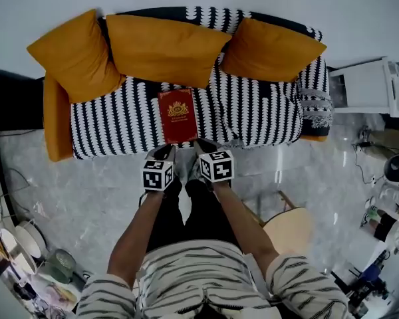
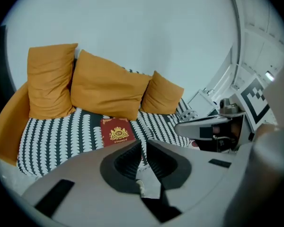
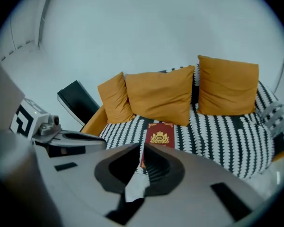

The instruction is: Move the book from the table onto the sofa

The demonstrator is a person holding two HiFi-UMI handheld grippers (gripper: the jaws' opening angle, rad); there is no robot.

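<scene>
A dark red book (image 1: 177, 115) with a gold crest lies flat on the seat of the black-and-white patterned sofa (image 1: 259, 115), just in front of the middle orange cushion (image 1: 165, 48). It also shows in the left gripper view as the book (image 2: 117, 132) and in the right gripper view as the book (image 3: 160, 135). My left gripper (image 1: 163, 153) and right gripper (image 1: 203, 146) hover side by side at the sofa's front edge, just short of the book. The left gripper (image 2: 144, 143) and right gripper (image 3: 142, 148) have their jaws closed together with nothing between them.
Two more orange cushions (image 1: 76, 55) (image 1: 271, 48) lean on the backrest. A round wooden table (image 1: 289, 230) stands to my right on the marble floor. There is a white cabinet (image 1: 366, 85) right of the sofa, plates and clutter (image 1: 23, 244) at lower left, and a black unit (image 1: 10, 102) at left.
</scene>
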